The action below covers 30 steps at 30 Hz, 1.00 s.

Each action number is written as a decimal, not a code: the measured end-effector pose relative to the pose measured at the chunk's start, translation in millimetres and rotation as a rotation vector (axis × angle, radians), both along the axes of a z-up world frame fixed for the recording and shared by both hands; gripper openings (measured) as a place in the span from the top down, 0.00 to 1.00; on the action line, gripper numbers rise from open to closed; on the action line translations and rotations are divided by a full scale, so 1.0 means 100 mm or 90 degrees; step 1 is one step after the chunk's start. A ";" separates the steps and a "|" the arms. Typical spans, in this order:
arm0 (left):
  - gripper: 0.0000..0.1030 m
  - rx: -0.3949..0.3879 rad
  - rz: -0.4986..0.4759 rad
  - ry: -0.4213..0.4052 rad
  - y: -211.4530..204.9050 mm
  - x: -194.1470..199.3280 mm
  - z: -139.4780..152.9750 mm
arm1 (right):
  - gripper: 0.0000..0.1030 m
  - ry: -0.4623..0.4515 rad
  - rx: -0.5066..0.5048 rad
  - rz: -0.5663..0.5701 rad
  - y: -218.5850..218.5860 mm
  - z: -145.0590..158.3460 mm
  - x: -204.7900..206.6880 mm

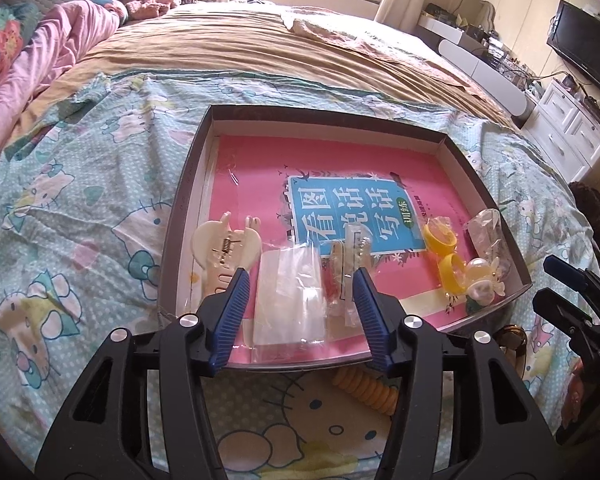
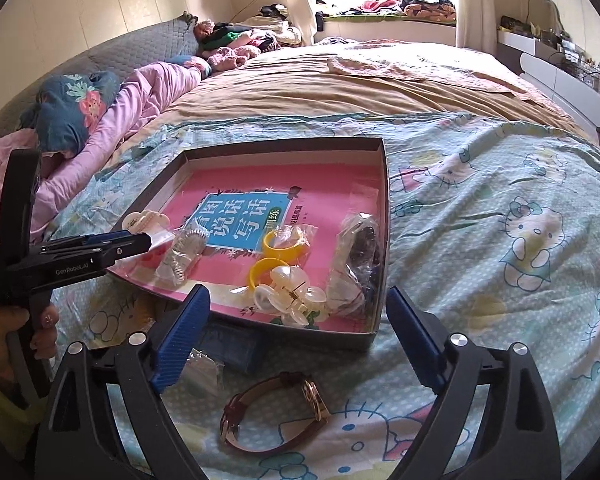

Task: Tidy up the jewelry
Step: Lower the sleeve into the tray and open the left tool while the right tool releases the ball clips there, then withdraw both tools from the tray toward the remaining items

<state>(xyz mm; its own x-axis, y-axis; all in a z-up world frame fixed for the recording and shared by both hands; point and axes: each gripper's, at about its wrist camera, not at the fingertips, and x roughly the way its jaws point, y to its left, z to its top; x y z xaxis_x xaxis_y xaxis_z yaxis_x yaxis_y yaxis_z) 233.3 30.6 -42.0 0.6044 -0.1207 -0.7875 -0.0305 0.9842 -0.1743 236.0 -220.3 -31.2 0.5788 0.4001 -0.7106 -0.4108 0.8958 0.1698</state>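
Note:
A dark shallow tray (image 1: 188,184) on the bed holds a pink book and jewelry. In it lie a cream hair claw (image 1: 224,248), a clear plastic bag (image 1: 290,292), two yellow rings (image 1: 444,240) and a pearly hair claw (image 2: 288,296). My left gripper (image 1: 300,284) hovers open over the tray's near edge, its pads on either side of the clear bag without pressing it. My right gripper (image 2: 298,296) stands wide open with nothing in it, just in front of the tray. A brown-strapped watch (image 2: 276,412) lies on the bedspread beneath it.
An orange spiral hair tie (image 1: 364,388) lies on the bedspread below the left gripper. A small blue box (image 2: 232,348) and a little clear bag (image 2: 204,364) sit against the tray's front wall. Pink bedding (image 2: 148,92) lies far left, a white dresser (image 1: 572,132) to the right.

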 end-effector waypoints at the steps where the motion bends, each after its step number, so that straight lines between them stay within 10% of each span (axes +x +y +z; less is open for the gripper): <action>1: 0.55 -0.001 0.000 -0.002 0.00 -0.01 0.02 | 0.12 -0.001 0.002 0.000 -0.01 0.01 -0.01; 16: 0.12 -0.012 0.026 -0.072 0.13 -0.25 0.49 | 0.12 -0.045 0.018 0.009 -0.03 0.31 -0.22; 30: 0.10 -0.015 0.026 -0.112 0.14 -0.50 0.74 | 0.12 -0.070 0.023 0.016 -0.07 0.50 -0.42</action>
